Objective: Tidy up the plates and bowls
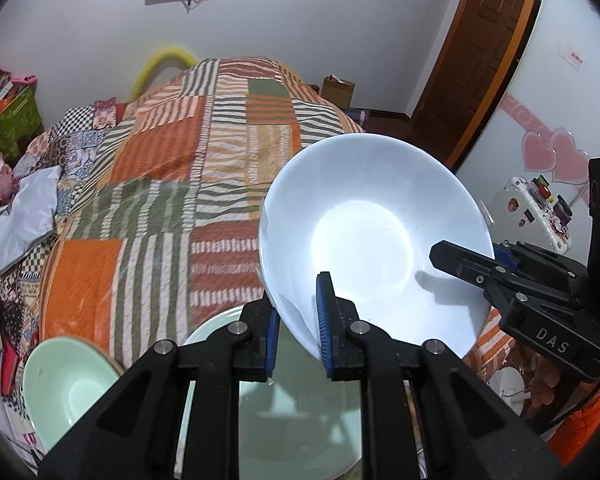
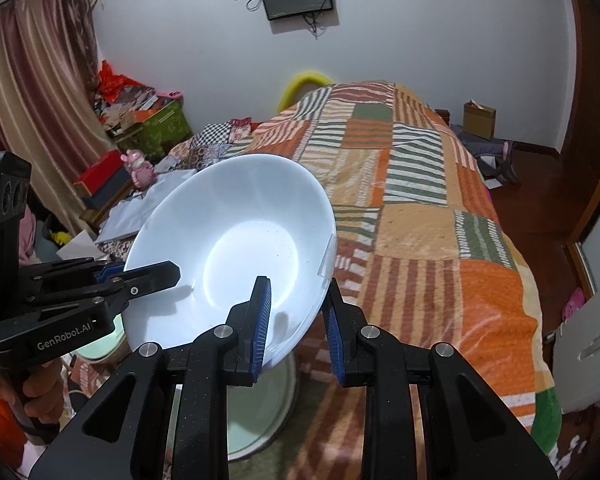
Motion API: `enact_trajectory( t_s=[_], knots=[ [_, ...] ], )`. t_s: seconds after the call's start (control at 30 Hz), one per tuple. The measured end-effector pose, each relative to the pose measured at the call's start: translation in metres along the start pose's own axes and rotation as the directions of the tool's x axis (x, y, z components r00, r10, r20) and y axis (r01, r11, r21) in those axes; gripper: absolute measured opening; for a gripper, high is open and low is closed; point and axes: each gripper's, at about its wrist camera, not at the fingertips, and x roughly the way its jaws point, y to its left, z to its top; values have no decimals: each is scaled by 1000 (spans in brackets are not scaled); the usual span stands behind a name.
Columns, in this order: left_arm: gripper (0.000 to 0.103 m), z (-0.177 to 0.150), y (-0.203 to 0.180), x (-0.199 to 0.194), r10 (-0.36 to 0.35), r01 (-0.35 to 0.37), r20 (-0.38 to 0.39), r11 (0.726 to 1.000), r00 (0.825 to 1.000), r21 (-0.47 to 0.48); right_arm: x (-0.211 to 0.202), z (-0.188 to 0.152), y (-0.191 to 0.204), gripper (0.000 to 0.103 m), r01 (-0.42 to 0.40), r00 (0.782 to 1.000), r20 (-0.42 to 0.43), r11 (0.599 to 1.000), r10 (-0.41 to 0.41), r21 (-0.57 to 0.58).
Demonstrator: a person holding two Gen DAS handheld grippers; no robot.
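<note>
A large white bowl (image 1: 364, 232) hangs tilted in the air above the bed, held from two sides. My left gripper (image 1: 300, 320) is shut on its near rim, one blue pad inside and one outside. My right gripper (image 1: 480, 258) is shut on the rim at the right. In the right wrist view the same bowl (image 2: 236, 232) sits in my right gripper (image 2: 298, 320), with my left gripper (image 2: 140, 274) clamped on its left rim. Under the bowl lies a pale green plate (image 1: 300, 420), also visible as the plate (image 2: 260, 408). A small green bowl (image 1: 68, 384) rests to its left.
A patchwork quilt (image 1: 204, 168) in orange, green and white stripes covers the bed. Boxes, a pink toy (image 2: 140, 170) and clutter line the curtain side. A wooden door (image 1: 480, 48), a cardboard box (image 2: 478, 120) and a sticker-covered white case (image 1: 536, 212) stand to the right.
</note>
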Motion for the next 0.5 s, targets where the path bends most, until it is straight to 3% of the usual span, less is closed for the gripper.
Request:
enact_trajectory(
  t_s=[0.5],
  knots=[
    [17, -48, 61, -36, 84, -84, 2, 991, 996, -103, 27, -17, 63, 23, -102, 994, -56, 993, 99, -58]
  ],
)
